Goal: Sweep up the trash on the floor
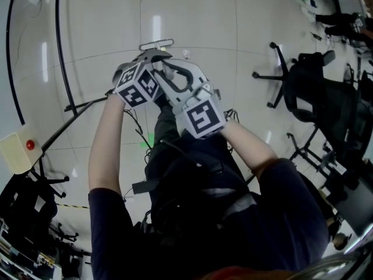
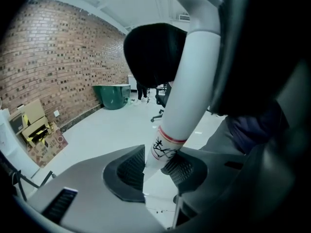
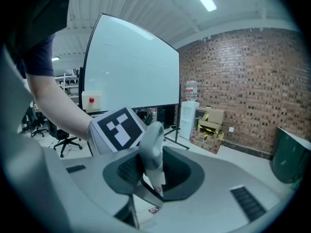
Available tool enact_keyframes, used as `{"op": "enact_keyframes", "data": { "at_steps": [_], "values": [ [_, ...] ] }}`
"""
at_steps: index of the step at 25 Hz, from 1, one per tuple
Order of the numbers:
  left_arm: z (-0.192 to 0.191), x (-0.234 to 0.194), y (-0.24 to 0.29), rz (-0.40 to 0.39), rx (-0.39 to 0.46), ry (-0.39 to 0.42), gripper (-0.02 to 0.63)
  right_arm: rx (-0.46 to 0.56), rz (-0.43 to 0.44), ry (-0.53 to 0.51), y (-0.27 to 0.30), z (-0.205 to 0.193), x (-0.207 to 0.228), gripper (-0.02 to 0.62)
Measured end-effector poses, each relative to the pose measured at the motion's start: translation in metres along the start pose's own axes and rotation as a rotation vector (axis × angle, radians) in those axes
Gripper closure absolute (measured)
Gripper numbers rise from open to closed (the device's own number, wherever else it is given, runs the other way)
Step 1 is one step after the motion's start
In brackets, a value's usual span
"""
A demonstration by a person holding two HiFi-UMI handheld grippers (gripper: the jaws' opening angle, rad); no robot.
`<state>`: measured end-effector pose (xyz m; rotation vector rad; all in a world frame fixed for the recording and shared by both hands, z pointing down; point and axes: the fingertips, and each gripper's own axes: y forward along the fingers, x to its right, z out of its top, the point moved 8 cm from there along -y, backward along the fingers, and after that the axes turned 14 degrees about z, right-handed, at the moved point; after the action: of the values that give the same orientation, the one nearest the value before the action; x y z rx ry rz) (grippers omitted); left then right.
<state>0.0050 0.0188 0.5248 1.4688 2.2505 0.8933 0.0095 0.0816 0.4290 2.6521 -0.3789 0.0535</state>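
Note:
In the head view both grippers are held close together over the pale tiled floor (image 1: 233,22), straight ahead of the person. My left gripper (image 2: 155,166) is shut on a white pole (image 2: 177,106) with a red band and black marks; the pole runs up and right out of view. My right gripper (image 3: 153,171) is shut on a grey-white handle (image 3: 151,144) that stands up between its pads. In the head view the handle's loop (image 1: 182,77) shows between the two marker cubes. A small bit of trash (image 3: 153,209) lies on the floor under the right jaws.
Black office chairs (image 1: 309,92) stand at the right. A black cable (image 1: 58,45) curves along the floor at the left, near a box with a red button (image 1: 29,145). A green bin (image 2: 114,95) and cardboard boxes (image 2: 39,130) sit by the brick wall; a whiteboard (image 3: 131,67) stands opposite.

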Motion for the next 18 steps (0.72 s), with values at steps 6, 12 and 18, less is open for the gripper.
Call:
{"op": "enact_keyframes", "data": {
  "at_steps": [6,12,18],
  "values": [
    [0.003,-0.011,-0.005,0.064,0.033,0.001,0.503,0.023,-0.018,-0.036,0.005,0.011,0.008,0.486],
    [0.049,-0.041,-0.03,0.172,0.215,-0.067,0.518,0.15,-0.095,-0.146,-0.013,0.067,0.041,0.486],
    [0.107,-0.046,-0.087,0.245,0.343,0.013,0.515,0.257,-0.024,-0.198,-0.046,0.139,0.031,0.497]
  ]
}}
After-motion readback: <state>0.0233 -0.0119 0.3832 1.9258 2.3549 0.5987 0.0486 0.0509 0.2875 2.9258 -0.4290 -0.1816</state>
